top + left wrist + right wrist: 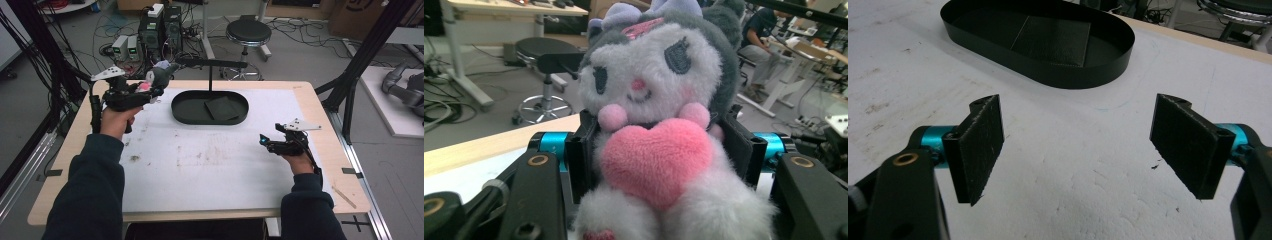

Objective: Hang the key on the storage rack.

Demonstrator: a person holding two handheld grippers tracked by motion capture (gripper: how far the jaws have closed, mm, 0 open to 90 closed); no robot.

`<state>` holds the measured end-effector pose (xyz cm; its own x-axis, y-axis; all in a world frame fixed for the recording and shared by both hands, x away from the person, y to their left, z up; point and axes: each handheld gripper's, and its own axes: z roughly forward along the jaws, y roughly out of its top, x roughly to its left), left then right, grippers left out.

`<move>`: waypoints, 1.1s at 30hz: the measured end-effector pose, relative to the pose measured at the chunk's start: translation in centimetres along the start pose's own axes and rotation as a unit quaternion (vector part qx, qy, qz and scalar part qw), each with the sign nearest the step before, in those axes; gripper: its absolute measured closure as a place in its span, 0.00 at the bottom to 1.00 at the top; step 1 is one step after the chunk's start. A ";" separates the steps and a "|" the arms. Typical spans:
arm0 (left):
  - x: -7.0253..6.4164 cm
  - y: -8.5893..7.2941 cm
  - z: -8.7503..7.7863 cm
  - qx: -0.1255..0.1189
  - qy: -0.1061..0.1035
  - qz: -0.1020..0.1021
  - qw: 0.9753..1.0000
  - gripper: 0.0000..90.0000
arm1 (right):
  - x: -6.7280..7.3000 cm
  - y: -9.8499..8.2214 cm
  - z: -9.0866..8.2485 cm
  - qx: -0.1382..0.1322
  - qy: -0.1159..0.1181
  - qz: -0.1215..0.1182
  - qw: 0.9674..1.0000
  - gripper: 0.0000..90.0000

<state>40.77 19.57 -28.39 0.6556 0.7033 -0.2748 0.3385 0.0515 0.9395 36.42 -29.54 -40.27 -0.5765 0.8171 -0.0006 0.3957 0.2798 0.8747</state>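
My left gripper (152, 90) is shut on a grey-and-white plush toy (159, 76) with a pink heart; it hangs above the table's far left, just left of the black oval tray (187, 116). In the left gripper view the plush toy (659, 135) fills the space between the jaws, its body squeezed by both pads, its face turned toward the camera. My right gripper (264, 142) rests low at the table's right side, open, with nothing between its pads (979, 145). The black oval tray (1098, 75) lies ahead of it, holding a flat dark square (1054, 40).
The white mat (210, 165) covers most of the wooden table (330, 145). A black bar on a thin post (210, 64) stands over the tray's far side. A stool (248, 34), cables and computer boxes (160, 30) sit on the floor beyond the far edge.
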 end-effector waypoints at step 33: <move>3.8 -2.4 7.5 0.054 0.044 -0.053 0.996 0.48 | -0.3 -0.1 -0.4 -0.007 0.007 0.012 1.000 0.24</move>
<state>47.52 16.76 -33.18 0.5520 0.7582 -0.3470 0.4758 0.0554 0.8778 36.27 -30.05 -40.10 -0.5765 0.8167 0.0272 0.3998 0.2529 0.8810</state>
